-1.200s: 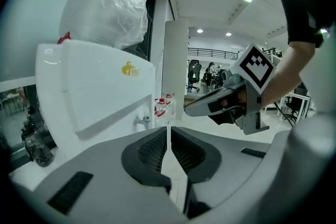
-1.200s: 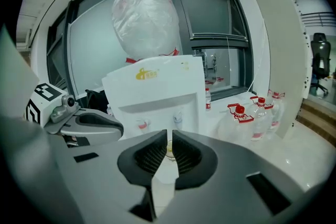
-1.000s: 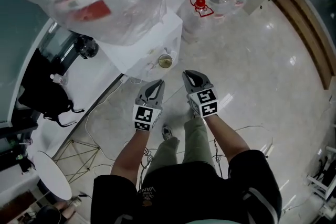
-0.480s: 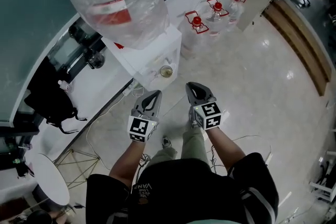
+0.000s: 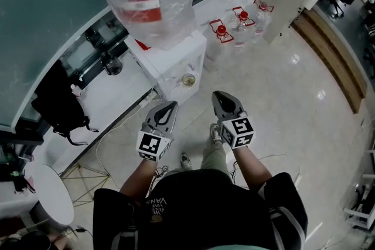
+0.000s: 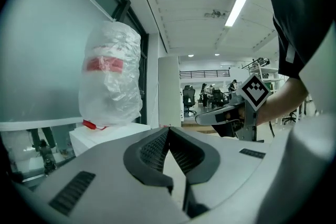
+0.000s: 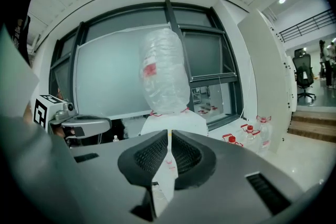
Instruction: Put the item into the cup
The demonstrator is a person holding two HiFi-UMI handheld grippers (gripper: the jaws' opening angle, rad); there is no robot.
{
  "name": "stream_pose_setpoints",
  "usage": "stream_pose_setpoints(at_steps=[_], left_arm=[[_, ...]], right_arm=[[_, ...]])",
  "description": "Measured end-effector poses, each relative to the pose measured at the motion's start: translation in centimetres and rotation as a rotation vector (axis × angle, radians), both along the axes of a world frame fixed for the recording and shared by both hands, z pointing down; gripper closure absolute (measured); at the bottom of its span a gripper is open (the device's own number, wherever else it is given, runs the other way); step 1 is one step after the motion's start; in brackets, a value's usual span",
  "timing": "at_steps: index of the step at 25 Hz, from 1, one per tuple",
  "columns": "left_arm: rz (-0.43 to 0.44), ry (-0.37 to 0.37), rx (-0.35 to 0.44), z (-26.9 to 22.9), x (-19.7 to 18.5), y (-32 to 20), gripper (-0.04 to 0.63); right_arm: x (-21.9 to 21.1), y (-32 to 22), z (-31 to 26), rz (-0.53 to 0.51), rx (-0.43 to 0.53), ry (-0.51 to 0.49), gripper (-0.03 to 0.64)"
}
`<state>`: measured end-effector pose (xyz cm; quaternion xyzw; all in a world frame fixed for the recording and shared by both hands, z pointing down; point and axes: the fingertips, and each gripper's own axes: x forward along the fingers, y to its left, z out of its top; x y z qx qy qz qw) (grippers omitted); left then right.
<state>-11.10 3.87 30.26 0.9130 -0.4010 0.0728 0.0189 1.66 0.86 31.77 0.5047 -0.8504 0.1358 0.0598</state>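
Barely started tbh. Right gripper (image 5: 222, 103) clamped on a thin white sachet (image 7: 167, 173), left gripper (image 5: 167, 109) pinched shut, empty. Cup (image 5: 188, 79) on the water dispenser (image 5: 167, 67) at 12 o'clock, well apart. Left to do: carry over, drop in.

i'm seeing a glossy pale floor (image 5: 304, 102), dark-framed windows (image 7: 110, 73) running along the far left, a round white table (image 5: 50, 196) sitting near left, a strip light (image 6: 240, 0) glowing overhead.
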Motion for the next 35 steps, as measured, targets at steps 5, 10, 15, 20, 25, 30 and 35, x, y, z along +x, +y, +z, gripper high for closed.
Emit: stream_pose_setpoints(at_steps=[5, 10, 15, 20, 25, 30, 35], left_arm=[[-0.011, -0.008, 0.046, -2.7, -1.8, 1.9, 0.575], [-0.027, 0.011, 0.08, -4.8, -3.4, 3.8, 0.575], [-0.043, 0.02, 0.087, -6.0, -4.5, 5.4, 0.576], [-0.053, 0.031, 0.054, -5.6, -5.1, 6.8, 0.577], [-0.043, 0.053, 0.041, -5.8, -5.1, 7.7, 0.577], [-0.027, 0.059, 0.047, -5.7, -5.0, 8.0, 0.575], [-0.044, 0.035, -0.008, -5.6, -5.4, 7.9, 0.576]], right_arm=[[-1.3, 2.0, -2.7, -0.004, 0.05, -0.013, 0.563], [-2.3, 4.2, -4.1, -0.008, 0.072, -0.021, 0.565], [-2.8, 6.0, -4.7, -0.011, 0.082, -0.03, 0.566], [-3.0, 7.1, -5.3, -0.01, 0.081, -0.032, 0.568], [-3.1, 8.2, -5.3, -0.001, 0.066, -0.041, 0.569], [-3.1, 8.6, -4.7, 0.004, 0.052, -0.041, 0.571], [-3.3, 8.6, -4.8, 0.002, 0.042, -0.039, 0.571]])
